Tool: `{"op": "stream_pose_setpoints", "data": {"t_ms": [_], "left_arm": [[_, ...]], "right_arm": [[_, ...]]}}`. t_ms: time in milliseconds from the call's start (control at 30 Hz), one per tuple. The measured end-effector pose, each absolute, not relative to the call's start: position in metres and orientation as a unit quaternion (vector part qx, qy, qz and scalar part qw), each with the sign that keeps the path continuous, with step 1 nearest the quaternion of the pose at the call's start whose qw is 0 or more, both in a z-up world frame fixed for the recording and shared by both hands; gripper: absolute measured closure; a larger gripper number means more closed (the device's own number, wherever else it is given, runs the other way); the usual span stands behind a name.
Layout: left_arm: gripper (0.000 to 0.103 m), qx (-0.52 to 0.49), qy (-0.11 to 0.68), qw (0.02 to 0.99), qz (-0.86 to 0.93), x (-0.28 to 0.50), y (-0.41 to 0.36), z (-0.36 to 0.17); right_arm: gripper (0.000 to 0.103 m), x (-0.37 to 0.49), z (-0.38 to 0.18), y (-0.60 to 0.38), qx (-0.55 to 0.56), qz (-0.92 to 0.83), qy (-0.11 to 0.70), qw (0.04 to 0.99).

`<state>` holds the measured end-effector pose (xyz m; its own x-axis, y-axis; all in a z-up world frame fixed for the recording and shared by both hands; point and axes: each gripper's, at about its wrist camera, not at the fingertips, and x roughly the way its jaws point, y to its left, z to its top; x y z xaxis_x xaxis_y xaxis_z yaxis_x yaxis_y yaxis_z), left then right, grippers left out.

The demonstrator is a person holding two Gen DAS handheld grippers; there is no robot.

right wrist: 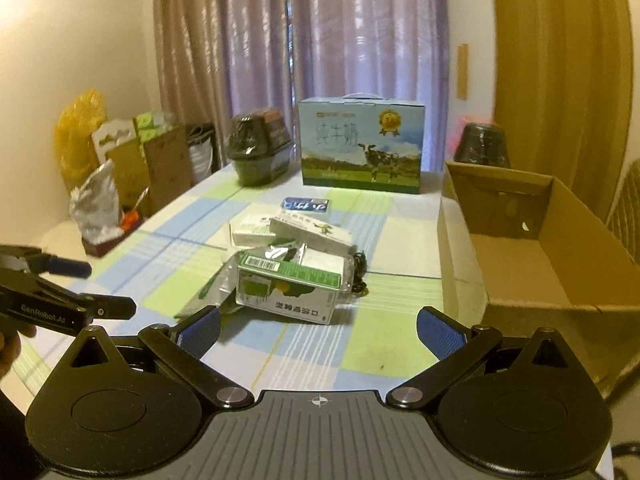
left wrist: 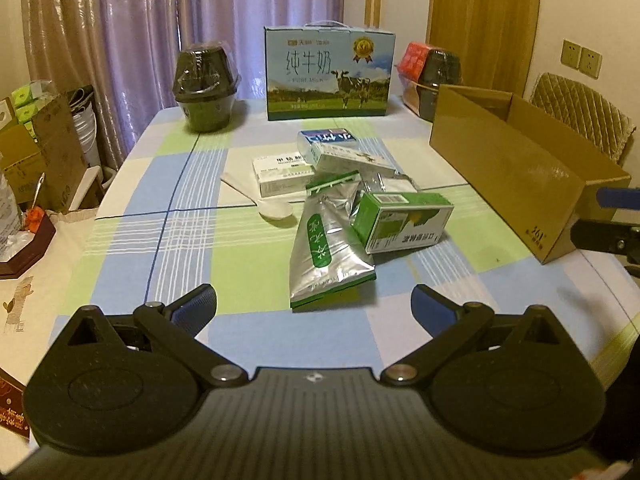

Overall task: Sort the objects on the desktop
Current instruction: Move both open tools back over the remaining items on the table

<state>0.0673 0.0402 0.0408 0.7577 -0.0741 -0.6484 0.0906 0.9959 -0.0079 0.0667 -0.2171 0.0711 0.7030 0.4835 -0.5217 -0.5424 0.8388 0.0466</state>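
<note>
A heap of small items lies mid-table: a green and white carton (left wrist: 402, 220) (right wrist: 290, 290), a silver foil pouch (left wrist: 326, 254), white medicine boxes (left wrist: 282, 174) (right wrist: 310, 232), a blue-topped box (left wrist: 326, 138) (right wrist: 305, 204) and a white plastic spoon (left wrist: 264, 200). An open brown cardboard box (left wrist: 516, 168) (right wrist: 540, 248) stands to the right of the heap. My left gripper (left wrist: 314, 306) hovers open in front of the pouch, holding nothing. My right gripper (right wrist: 318, 330) is open just short of the green carton, also holding nothing. A dark cord (right wrist: 360, 276) lies beside the carton.
A milk carton case (left wrist: 328, 74) (right wrist: 360, 146) stands at the table's far edge between two dark wrapped pots (left wrist: 206, 84) (right wrist: 482, 144). Boxes and bags (right wrist: 132, 160) crowd the floor on the left. A padded chair (left wrist: 580, 112) sits behind the cardboard box.
</note>
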Motion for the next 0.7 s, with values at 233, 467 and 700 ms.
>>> {"op": "stream_pose_setpoints", "data": {"t_ms": [233, 467, 700], "left_arm": [[0.001, 0.050, 0.352, 0.932, -0.065, 0.085, 0.035, 0.027], [0.001, 0.065, 0.363, 0.926, -0.085, 0.107, 0.035, 0.012], [0.001, 0.088, 0.368, 0.921, -0.096, 0.129, 0.035, -0.001]], "right_arm": [[0.002, 0.078, 0.060, -0.197, -0.125, 0.299, 0.267, 0.908], [0.002, 0.095, 0.043, -0.171, -0.228, 0.325, 0.254, 0.882], [0.002, 0.119, 0.019, -0.141, -0.330, 0.343, 0.228, 0.850]]}}
